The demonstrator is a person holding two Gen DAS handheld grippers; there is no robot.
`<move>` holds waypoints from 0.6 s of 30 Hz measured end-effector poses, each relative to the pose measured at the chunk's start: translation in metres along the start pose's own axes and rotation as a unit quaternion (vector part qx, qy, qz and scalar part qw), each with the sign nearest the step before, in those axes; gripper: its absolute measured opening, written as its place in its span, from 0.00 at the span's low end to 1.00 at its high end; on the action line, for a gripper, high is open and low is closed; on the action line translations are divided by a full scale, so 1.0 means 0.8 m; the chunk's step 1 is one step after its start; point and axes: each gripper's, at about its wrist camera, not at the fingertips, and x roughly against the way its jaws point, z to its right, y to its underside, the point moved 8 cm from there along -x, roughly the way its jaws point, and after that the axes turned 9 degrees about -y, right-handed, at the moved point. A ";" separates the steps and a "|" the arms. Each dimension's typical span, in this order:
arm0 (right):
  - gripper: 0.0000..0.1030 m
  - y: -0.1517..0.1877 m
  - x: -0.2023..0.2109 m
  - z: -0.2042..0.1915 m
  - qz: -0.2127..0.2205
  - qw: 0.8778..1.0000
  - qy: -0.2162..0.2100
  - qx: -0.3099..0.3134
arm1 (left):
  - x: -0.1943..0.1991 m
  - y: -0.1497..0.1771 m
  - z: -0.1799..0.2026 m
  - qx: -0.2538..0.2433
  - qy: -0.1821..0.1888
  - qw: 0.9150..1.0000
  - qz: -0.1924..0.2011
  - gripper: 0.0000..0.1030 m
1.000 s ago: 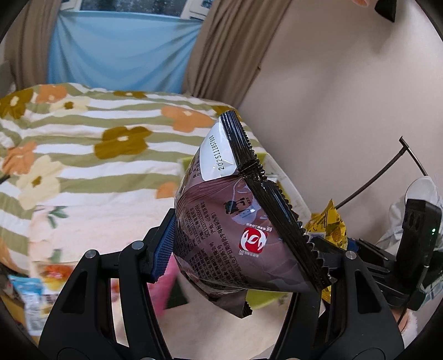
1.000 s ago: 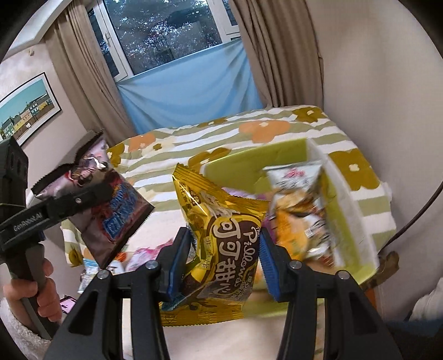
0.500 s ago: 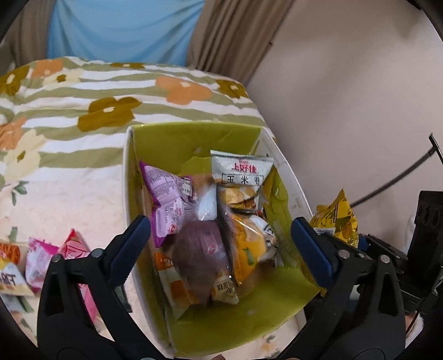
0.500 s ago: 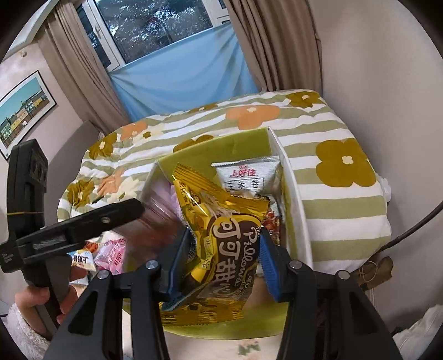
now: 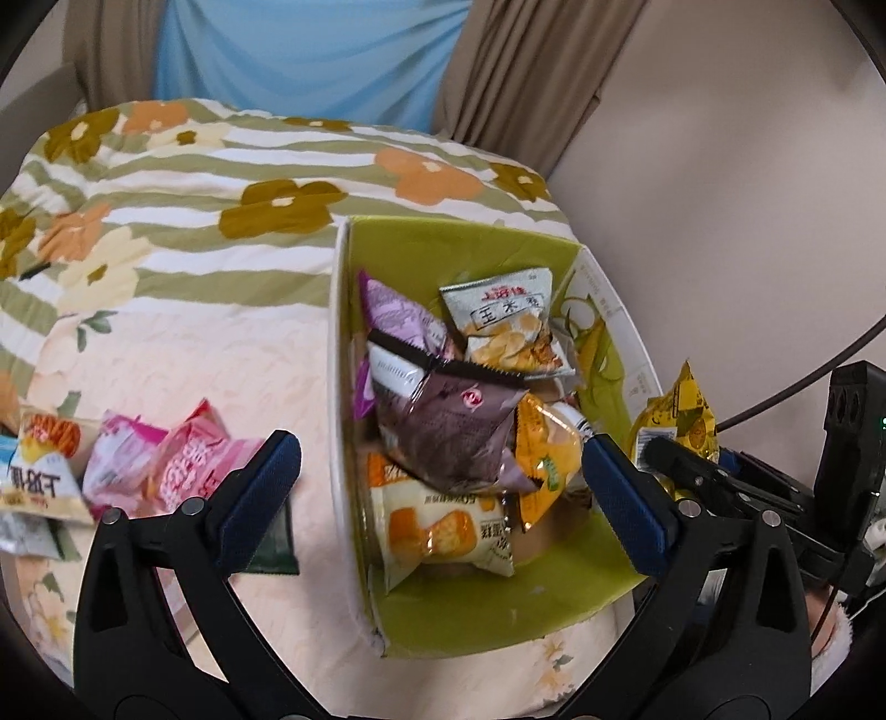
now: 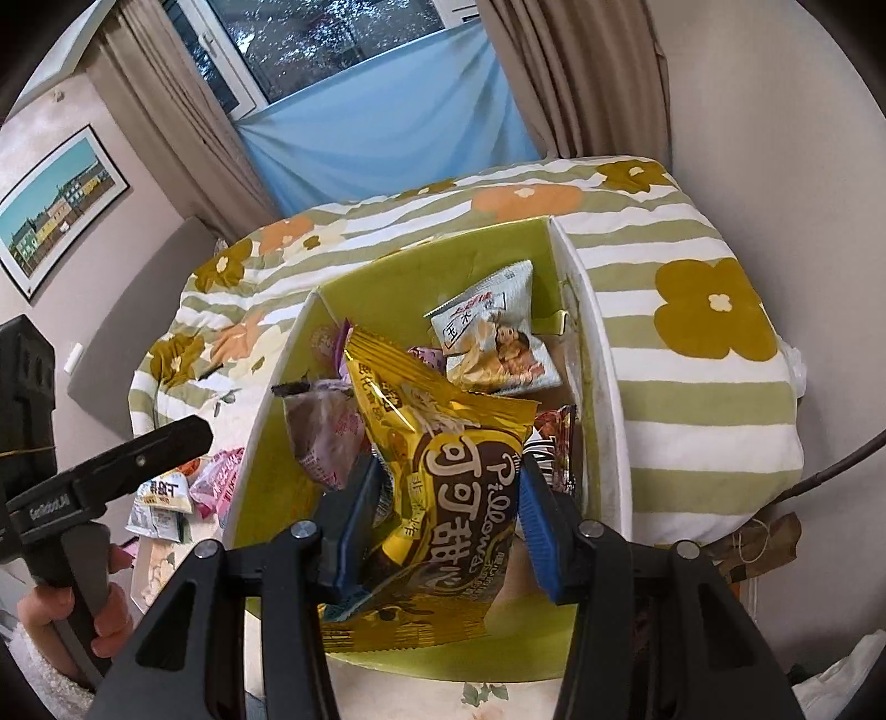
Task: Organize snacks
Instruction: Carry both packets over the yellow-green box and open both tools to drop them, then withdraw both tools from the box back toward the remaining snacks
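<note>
Where curtains [image 6: 581, 77] hang, a green box [image 5: 470, 243] sits on flowered bedding [image 5: 183, 183].

One green box [image 5: 459, 626] – six snack packets [image 5: 448, 437] inside, about five loose packets [image 5: 183, 471] beside it.

You have a bed with a floral striped bedspread [image 5: 232, 183], green and white bands with orange, mustard and cream flowers, running up to the far wall. At the bed's far edge a blue cloth [image 6: 387, 116] hangs below a window [image 6: 343, 39]. Beige curtains [image 6: 166, 127] hang on either side of it. A framed picture [image 6: 55, 205] of coloured houses is on the left wall. By the bed's right edge a dark cable [image 5: 797, 387] arcs across the plain wall.
</note>
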 end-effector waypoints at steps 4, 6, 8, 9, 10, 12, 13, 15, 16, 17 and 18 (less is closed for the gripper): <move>0.54 0.008 -0.011 -0.002 -0.011 1.000 0.013 0.002 | 0.006 0.010 0.000 0.002 -0.004 1.000 -0.004 0.98; 0.80 0.011 -0.010 -0.002 -0.001 1.000 0.009 -0.002 | 0.008 0.015 -0.002 -0.001 -0.009 1.000 -0.003 0.98; 0.94 0.013 -0.005 -0.001 0.014 1.000 -0.001 -0.007 | 0.010 0.020 -0.003 0.001 -0.009 1.000 -0.003 0.98; 0.94 0.015 -0.003 0.000 0.020 1.000 -0.004 -0.008 | 0.010 0.022 -0.003 0.003 -0.007 1.000 -0.004 0.98; 0.94 0.019 -0.001 0.000 0.022 1.000 -0.006 -0.008 | 0.011 0.026 -0.002 0.004 -0.004 1.000 -0.005 0.98; 0.96 0.024 0.002 0.000 0.022 1.000 -0.008 -0.006 | 0.013 0.032 0.001 0.003 -0.004 1.000 -0.005 0.98; 0.99 0.027 0.003 -0.001 0.024 1.000 -0.009 -0.002 | 0.015 0.034 0.002 0.001 -0.005 1.000 -0.005 0.98; 0.99 0.029 0.007 -0.004 0.030 1.000 -0.009 0.004 | 0.019 0.039 0.002 -0.001 -0.005 1.000 -0.004 0.98; 0.99 0.029 0.010 -0.006 0.036 0.999 -0.010 0.007 | 0.022 0.040 0.002 0.000 -0.005 1.000 -0.003 0.98; 0.99 0.028 0.014 -0.008 0.045 0.999 -0.012 0.010 | 0.025 0.040 0.001 0.000 -0.004 1.000 -0.002 0.98; 0.99 0.029 0.017 -0.009 0.051 0.999 -0.013 0.012 | 0.028 0.041 0.000 0.000 -0.004 1.000 0.000 0.98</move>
